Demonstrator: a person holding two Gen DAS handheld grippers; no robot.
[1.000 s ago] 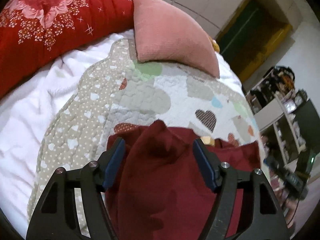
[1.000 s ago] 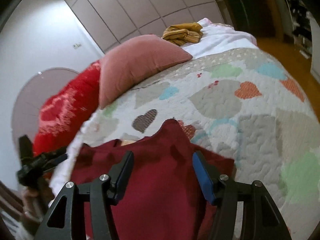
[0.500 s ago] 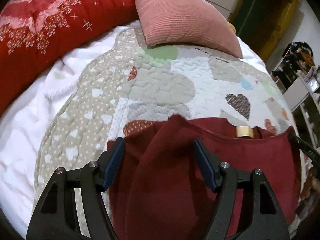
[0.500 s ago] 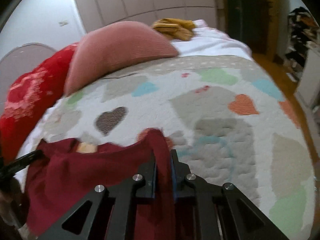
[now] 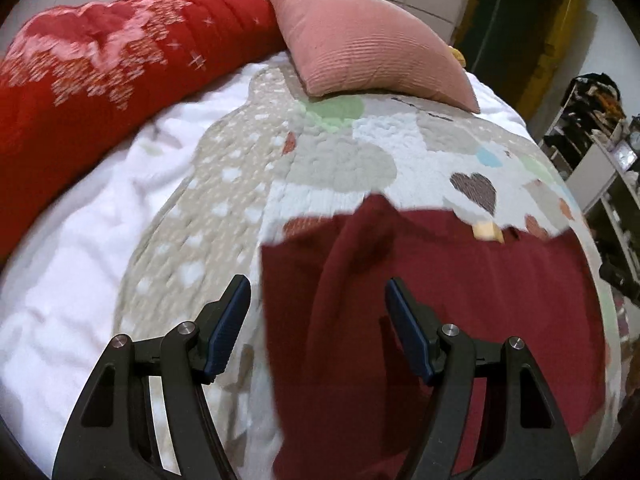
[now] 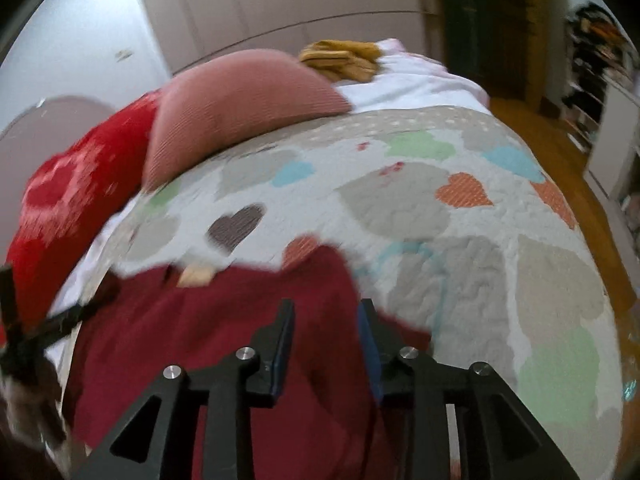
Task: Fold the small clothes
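My left hand-held gripper (image 5: 318, 320) gapes wide over the shirt (image 5: 460, 300); my right hand-held gripper (image 6: 326, 340), part open, straddles a fold on the bed (image 6: 460, 240).

Both hand-held grippers (image 5: 318, 304) (image 6: 326, 320) agape.

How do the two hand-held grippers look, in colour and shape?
The left hand-held gripper and the right hand-held gripper look alike: matte black angular frames with triangular cut-outs, round silver screw heads at the joints, and dark blue ribbed pads on the inner finger faces. No cables, markings or sleeves are visible.
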